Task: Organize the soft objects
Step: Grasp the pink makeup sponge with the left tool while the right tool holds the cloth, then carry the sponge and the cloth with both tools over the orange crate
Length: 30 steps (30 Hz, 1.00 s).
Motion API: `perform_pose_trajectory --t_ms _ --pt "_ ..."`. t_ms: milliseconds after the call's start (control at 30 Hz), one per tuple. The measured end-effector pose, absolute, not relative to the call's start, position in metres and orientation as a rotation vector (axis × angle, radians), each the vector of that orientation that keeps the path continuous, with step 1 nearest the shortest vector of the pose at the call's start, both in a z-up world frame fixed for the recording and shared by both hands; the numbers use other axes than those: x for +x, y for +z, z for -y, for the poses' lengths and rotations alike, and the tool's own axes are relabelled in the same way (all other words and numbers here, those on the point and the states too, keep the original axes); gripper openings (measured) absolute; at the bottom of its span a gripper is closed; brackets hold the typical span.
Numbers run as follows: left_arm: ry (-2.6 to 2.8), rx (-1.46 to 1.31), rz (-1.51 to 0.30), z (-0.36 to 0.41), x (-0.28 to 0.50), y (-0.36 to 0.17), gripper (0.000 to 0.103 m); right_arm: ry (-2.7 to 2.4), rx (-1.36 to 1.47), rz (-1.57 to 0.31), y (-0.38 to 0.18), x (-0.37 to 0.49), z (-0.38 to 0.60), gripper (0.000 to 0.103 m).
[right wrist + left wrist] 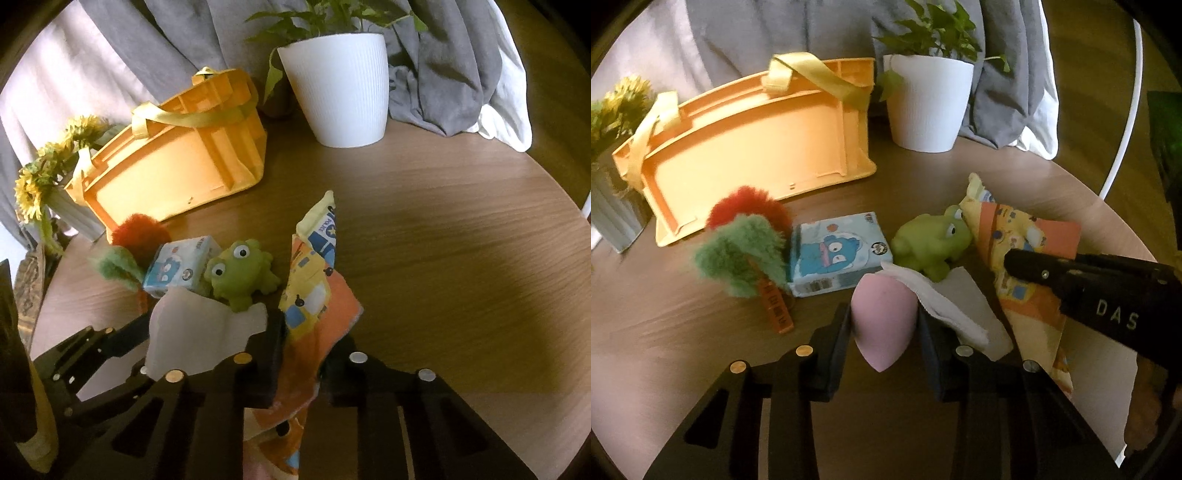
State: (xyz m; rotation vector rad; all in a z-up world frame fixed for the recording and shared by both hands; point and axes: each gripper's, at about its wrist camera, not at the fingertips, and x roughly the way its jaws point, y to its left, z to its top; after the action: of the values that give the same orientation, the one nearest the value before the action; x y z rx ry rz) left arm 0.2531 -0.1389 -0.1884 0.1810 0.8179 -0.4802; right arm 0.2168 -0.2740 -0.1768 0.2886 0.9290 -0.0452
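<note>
My left gripper [884, 325] is shut on a pink egg-shaped sponge [882, 317], held just above the table. My right gripper [304, 350] is shut on a yellow-and-orange printed cloth [314, 295]; the cloth [1027, 258] and the right gripper's black body [1089, 288] show at the right of the left wrist view. A green frog toy [932, 242], a blue tissue pack [836, 253], a red and green fluffy toy [742, 236] and a white folded cloth [945, 302] lie in a row. The orange basket [753, 144] lies tipped on its side behind them.
A white plant pot [929, 99] stands at the back, right of the basket. A vase of yellow flowers [48, 184] stands at the far left. Grey and white fabric [443, 74] hangs behind the round wooden table [461, 240].
</note>
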Motion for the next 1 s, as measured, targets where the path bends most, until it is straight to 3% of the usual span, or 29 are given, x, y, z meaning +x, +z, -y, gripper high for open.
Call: perform_pose_trajectory --t_ms 1000 --pt "-0.383 0.057 -0.538 0.059 0.229 -0.064 0.035 0.042 0.244 -0.693 -0.060 0.207 0.215 0.014"
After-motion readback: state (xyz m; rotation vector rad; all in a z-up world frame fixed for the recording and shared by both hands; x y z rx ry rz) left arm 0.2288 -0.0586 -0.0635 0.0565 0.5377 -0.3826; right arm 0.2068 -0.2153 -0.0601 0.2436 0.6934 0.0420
